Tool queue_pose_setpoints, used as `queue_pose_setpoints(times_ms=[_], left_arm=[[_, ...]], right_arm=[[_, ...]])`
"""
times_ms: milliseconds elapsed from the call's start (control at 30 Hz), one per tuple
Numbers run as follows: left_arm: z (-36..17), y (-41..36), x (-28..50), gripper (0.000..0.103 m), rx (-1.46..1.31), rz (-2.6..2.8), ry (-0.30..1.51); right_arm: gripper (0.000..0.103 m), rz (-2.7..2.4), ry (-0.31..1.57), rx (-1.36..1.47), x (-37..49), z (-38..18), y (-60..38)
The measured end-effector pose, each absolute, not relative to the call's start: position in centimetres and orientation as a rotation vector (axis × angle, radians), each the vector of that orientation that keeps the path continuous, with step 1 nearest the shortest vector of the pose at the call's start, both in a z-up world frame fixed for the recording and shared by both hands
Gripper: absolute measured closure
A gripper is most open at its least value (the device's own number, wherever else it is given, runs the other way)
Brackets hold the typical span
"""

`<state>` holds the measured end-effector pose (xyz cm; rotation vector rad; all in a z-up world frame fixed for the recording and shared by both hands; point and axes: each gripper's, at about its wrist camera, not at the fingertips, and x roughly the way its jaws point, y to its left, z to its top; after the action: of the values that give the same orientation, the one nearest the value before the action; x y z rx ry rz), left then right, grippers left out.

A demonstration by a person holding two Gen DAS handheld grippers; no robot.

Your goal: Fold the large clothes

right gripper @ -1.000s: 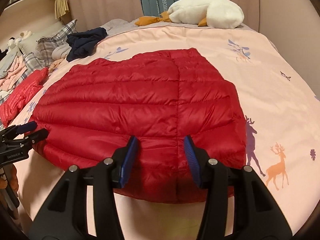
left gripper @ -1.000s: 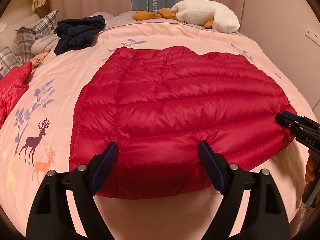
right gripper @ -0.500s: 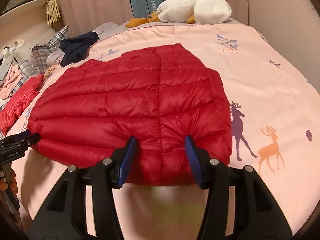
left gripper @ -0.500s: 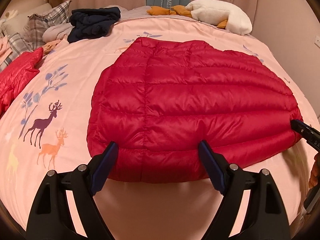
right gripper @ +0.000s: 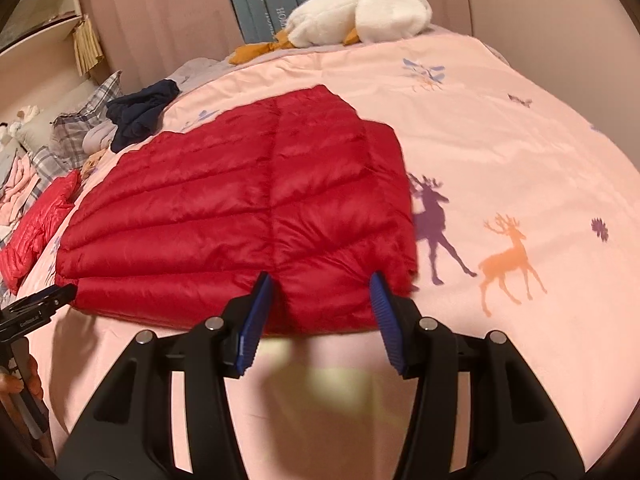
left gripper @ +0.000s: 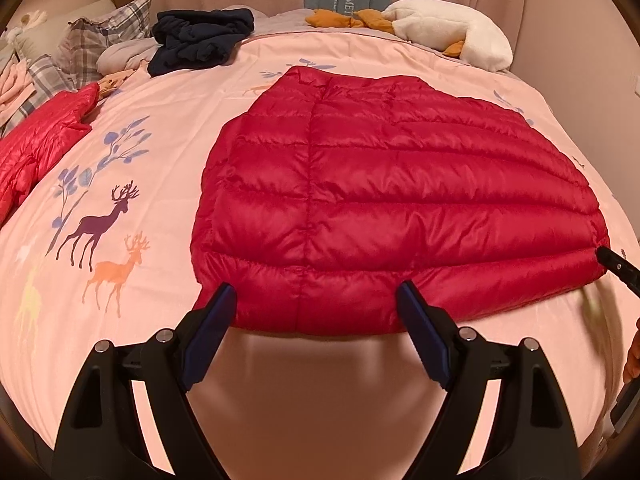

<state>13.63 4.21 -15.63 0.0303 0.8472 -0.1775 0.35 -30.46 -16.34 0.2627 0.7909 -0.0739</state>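
A red quilted down jacket lies spread flat on the pink deer-print bed cover. My left gripper stands wide open over the jacket's near hem by its left corner, the hem lying between the blue pads without being pinched. In the right wrist view the same jacket fills the middle. My right gripper is open over the hem at the near right corner, pads either side of the fabric. Each view shows the other gripper's tip at the far end of the hem: the right gripper and the left gripper.
A navy clothes heap, plaid pillows and a second red jacket lie at the bed's left. A white plush goose rests at the head by the curtains. A person's hand holds the left handle.
Both grippers have spread apart along the hem, the left toward the left corner and the right toward the right corner. The jaws keep their widths and the jacket has not moved.
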Motion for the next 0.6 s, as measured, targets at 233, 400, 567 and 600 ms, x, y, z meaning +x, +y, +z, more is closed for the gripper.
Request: queue_pose_setpoints(times_ms=[233,400,567,600], left_arm=[[-14.0,5.5,11.7,0.019,0.021,-0.161,0.849],[-9.4,4.8,9.0,0.002,0.077,-0.159,0.771],[-4.4,3.5,6.3,0.001,0.094,-0.157,0.678],[-3.4,3.4,5.6,0.001,0.079,-0.167,0.662]], right_arm=[[0.032,-0.145,0.788,0.286,-2.3,-14.2,-31.7],[0.002,-0.085,0.708,0.214,-4.8,-8.7,-28.2],[0.002,-0.066,0.682,0.194,-5.7,-4.8,-24.8],[0.002,-0.066,0.683,0.187,-5.9,-4.4,-24.2]])
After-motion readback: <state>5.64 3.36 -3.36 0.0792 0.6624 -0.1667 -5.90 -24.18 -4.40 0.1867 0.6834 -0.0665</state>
